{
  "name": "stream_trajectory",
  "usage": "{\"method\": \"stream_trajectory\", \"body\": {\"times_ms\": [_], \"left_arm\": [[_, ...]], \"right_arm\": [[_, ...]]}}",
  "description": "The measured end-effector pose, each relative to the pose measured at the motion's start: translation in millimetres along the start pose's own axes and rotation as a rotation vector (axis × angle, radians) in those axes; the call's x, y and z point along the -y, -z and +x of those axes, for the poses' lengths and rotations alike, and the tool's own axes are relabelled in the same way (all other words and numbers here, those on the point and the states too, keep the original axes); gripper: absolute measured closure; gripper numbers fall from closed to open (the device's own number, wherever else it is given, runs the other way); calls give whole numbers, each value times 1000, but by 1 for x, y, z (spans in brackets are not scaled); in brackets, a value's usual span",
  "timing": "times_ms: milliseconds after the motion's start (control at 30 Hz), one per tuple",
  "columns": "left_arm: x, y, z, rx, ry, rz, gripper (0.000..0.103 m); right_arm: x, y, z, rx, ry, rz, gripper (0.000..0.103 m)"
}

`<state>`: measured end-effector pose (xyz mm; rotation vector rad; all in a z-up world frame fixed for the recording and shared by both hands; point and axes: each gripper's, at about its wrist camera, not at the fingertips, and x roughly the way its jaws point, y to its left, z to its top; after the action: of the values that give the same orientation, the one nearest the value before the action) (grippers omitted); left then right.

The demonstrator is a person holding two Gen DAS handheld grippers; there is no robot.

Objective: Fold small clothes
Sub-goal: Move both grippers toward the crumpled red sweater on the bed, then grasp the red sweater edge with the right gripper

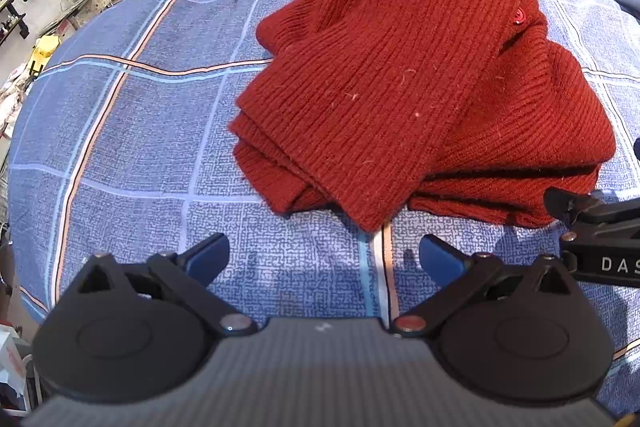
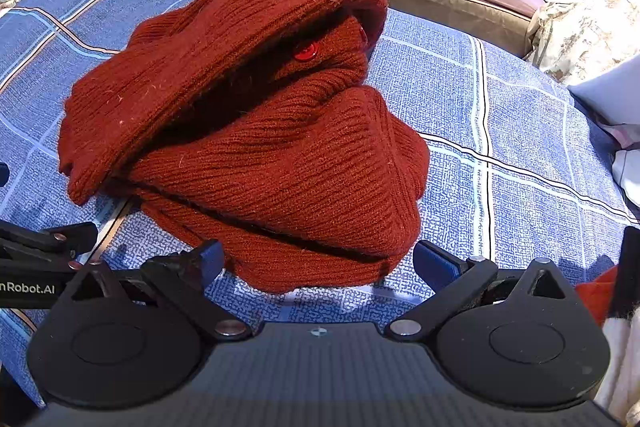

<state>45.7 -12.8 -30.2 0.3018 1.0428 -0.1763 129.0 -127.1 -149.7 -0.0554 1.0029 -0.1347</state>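
ribbed red knit sweater (image 2: pixel 256 147) folded in layers on checked bedsheet (image 2: pixel 520 131).

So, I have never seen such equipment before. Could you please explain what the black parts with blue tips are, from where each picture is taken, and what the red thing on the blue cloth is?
There is no robot arm here: a person holds one two-finger gripper in each hand. Each picture comes from a fisheye camera on a gripper, looking forward along its fingers. The first shows the left gripper, the second the right gripper. The blue tips are the finger pads. Both grippers are open and hold nothing.

The red thing is a knitted sweater, roughly folded into a bundle, with a red button showing. It lies on a blue checked bedsheet. The right gripper also appears at the edge of the left view.
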Motion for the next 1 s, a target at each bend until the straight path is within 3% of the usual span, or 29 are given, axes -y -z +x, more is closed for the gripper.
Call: {"method": "stream_trajectory", "body": {"times_ms": [233, 400, 533, 633, 733, 900, 1000], "left_arm": [[-11, 0, -6, 73, -15, -57, 0], [-26, 2, -9, 151, 36, -115, 0], [-40, 9, -6, 199, 88, -161, 0], [-56, 23, -1, 249, 97, -196, 0], [-77, 37, 9, 250, 126, -233, 0], [-106, 53, 17, 248, 193, -378, 4], [-113, 56, 15, 294, 297, -450, 4]], "right_arm": [[4, 3, 4, 18, 1, 18, 0], [12, 9, -3, 107, -19, 48, 0], [25, 23, -16, 242, -100, 92, 0], [38, 37, -20, 274, -201, 156, 0], [45, 49, -26, 320, -292, 201, 0], [14, 43, -30, 354, -360, 95, 0], [-5, 27, -22, 352, -402, 64, 0]]}}
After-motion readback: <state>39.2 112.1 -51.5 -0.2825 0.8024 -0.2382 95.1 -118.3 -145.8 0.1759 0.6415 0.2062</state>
